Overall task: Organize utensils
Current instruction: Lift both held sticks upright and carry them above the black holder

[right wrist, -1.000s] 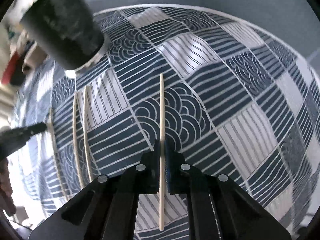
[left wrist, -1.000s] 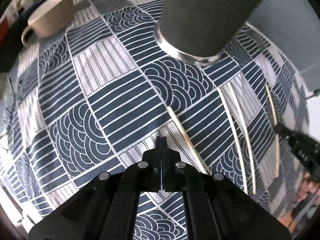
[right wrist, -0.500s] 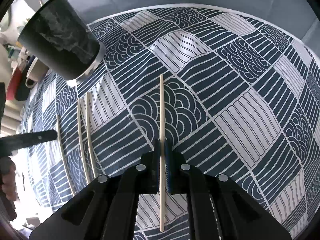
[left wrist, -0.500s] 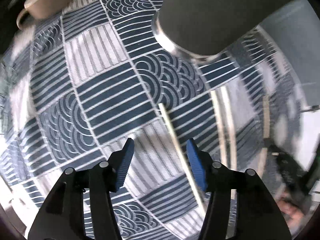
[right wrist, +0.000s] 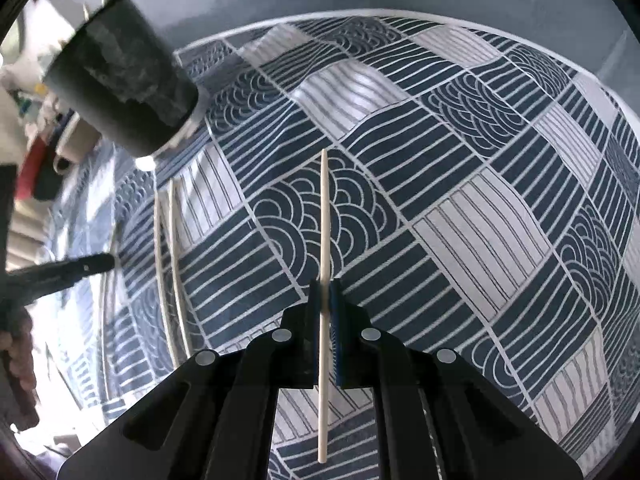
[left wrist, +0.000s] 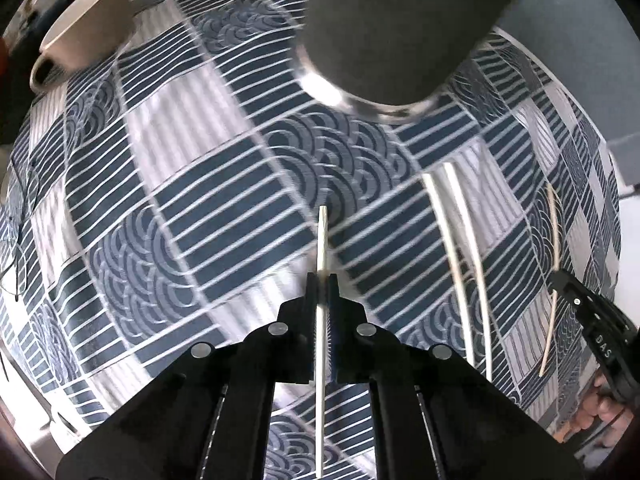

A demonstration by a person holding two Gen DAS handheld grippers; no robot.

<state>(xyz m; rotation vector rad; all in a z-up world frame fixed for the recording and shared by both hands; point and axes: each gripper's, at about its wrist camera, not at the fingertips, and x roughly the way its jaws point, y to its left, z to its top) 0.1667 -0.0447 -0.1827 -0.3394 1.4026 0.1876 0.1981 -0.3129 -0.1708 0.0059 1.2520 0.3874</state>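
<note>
My left gripper [left wrist: 322,280] is shut on a pale wooden chopstick [left wrist: 322,240] that runs straight out between its jaws, over the patterned cloth. My right gripper [right wrist: 325,288] is shut on another chopstick [right wrist: 325,216], held the same way. Two loose chopsticks [left wrist: 460,240] lie side by side on the cloth to the right of the left gripper; the right wrist view has them [right wrist: 170,256] on its left. A dark cylindrical holder [left wrist: 400,20] stands just beyond the left gripper; in the right wrist view the holder [right wrist: 120,76] has chopstick tips sticking out of its top.
A blue and white patterned tablecloth [right wrist: 460,200] covers the table. A beige cup [left wrist: 84,28] stands at the far left. The right gripper [left wrist: 588,320] shows at the left wrist view's right edge. A person's hand [right wrist: 16,352] holds the left gripper at the left.
My left gripper opened around the chopstick lying on the cloth, then shut on it; the chopstick now lines up with the jaws. The right gripper keeps its chopstick and has barely moved.
</note>
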